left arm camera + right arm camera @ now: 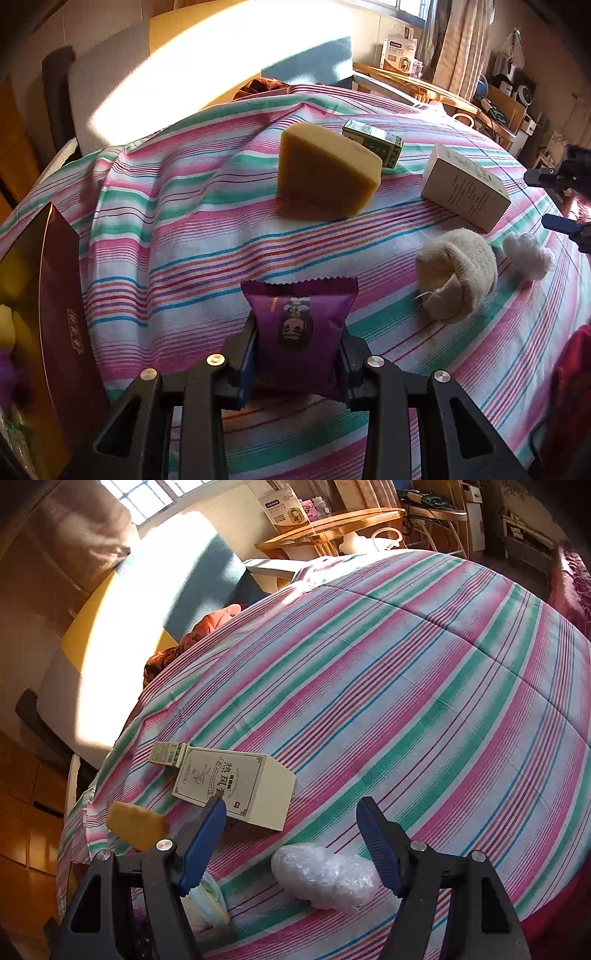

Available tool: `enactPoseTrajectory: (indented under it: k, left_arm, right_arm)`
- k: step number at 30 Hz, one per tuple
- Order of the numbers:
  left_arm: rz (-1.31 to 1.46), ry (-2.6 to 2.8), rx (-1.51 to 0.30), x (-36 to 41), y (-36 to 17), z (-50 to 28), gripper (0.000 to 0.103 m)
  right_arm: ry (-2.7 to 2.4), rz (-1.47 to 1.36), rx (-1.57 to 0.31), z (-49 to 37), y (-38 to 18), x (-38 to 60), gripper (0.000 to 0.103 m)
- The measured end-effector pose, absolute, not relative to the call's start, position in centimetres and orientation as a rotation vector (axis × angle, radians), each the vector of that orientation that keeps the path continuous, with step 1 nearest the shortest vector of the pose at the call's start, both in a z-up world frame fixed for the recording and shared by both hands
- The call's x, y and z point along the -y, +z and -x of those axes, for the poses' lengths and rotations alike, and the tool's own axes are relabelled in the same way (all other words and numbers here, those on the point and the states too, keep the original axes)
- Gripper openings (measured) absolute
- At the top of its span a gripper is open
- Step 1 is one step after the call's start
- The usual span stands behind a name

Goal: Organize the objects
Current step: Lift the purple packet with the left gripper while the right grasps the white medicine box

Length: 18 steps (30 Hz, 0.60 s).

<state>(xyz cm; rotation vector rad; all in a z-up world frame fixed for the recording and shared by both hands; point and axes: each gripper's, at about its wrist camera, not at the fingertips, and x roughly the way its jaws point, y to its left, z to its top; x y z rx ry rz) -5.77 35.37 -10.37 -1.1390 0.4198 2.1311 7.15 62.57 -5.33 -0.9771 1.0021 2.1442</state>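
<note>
My left gripper [299,347] is shut on a purple snack packet [301,321] and holds it above the striped cloth [184,221]. Ahead lie a yellow sponge block [327,173], a small green box [373,142], a white box [465,184], a rolled beige sock [456,273] and a white crumpled plastic wad [528,254]. My right gripper [291,808] is open and empty, just above the white plastic wad [325,878]. The white box [236,788], green box [168,755] and sponge [136,825] lie ahead and to its left.
A dark red open box [59,314] with yellow items inside stands at the left edge in the left wrist view. A wooden table [332,524] with cartons stands beyond the bed. An orange garment [210,624] lies at the bed's far edge.
</note>
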Motion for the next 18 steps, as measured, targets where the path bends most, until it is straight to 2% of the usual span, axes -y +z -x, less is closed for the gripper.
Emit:
enactPoseTrajectory:
  k: [3, 4, 7, 9, 13, 17, 18]
  left_arm:
    - [1.133, 2.127, -0.405, -35.2, -10.4, 5.8, 0.036]
    - [1.136, 2.123, -0.399, -35.2, -10.4, 5.8, 0.036]
    - [1.136, 2.123, -0.391, -35.1, -10.4, 5.9, 0.036]
    - [1.132, 2.124, -0.381, -35.1, -10.4, 5.9, 0.037]
    - [1.133, 2.126, -0.360, -35.0, -10.4, 5.9, 0.037]
    - [1.124, 2.128, -0.364, -35.0, -10.4, 5.9, 0.037]
    - [1.123, 2.128, -0.363, -35.0, -10.5, 5.9, 0.038]
  right_arm:
    - [2.243, 1.079, -0.882, -4.8, -4.7, -60.7, 0.075]
    - [2.281, 1.136, -0.784, -3.7, -4.4, -59.9, 0.075]
    - [2.373, 1.290, -0.325, -0.1, -3.7, -57.5, 0.078]
    - [2.387, 1.370, -0.142, 1.8, -4.0, -57.2, 0.083]
    - [2.385, 1.563, -0.005, 4.8, -5.9, -57.6, 0.083]
    - [2.342, 1.672, -0.008, 6.6, -8.1, -58.3, 0.083]
    - [2.320, 1.683, -0.018, 6.6, -8.5, -58.3, 0.077]
